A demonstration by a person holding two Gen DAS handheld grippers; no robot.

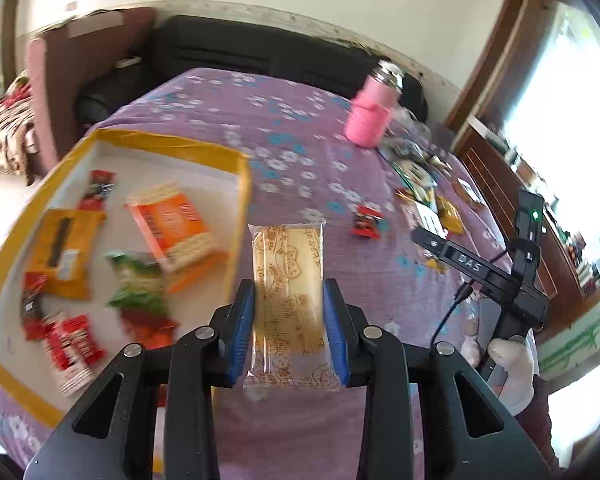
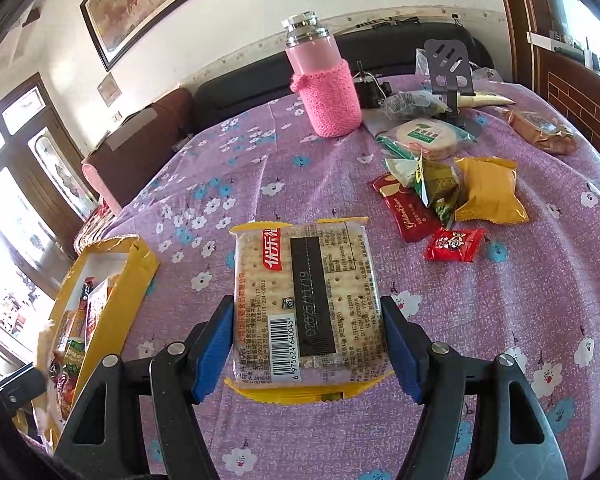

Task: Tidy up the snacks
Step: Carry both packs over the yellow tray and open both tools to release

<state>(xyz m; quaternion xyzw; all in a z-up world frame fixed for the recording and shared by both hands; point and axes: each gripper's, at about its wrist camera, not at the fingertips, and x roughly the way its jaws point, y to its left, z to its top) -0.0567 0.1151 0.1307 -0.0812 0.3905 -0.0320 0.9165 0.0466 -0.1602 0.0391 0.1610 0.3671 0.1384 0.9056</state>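
Both grippers are loaded over the table w/ the purple flowered cloth (image 2: 260,168). I'll place everything relative to the yellow-rimmed box (image 1: 244,184), which sits at the table's left edge.

Left gripper (image 1: 288,292): blue pads clamped on both long sides of a clear-wrapped pale cake bar (image 1: 288,276). The bar is held lengthwise along the fingers, just right of the box's right wall and above the cloth; can't tell whether it touches the cloth.

Right gripper (image 2: 308,312): jaws set wide, pads pressed on both sides of a yellow-edged cracker pack (image 2: 306,296), printed back w/ barcode facing up. The pack is well right of the box, over open cloth.

Inside the box, blurred in the left wrist view: an orange cracker pack (image 1: 176,228) near the right wall, a yellow bag (image 1: 64,252) to its left, a green-and-red packet (image 1: 140,292) between them toward the near side, plus small red packets (image 1: 72,344) in the near-left corner.

Far right of the box, a loose pile: red wrapper (image 2: 404,208), green packet (image 2: 436,188), yellow pouch (image 2: 492,192) and a small red candy bag (image 2: 454,244) nearest the cracker pack. Behind the pile, a round biscuit pack (image 2: 428,138) and a pink bottle in a knitted sleeve (image 2: 328,84), upright near the table's far edge.

A white-gloved hand (image 1: 512,364) holds the right gripper's handle, seen from the left wrist view.
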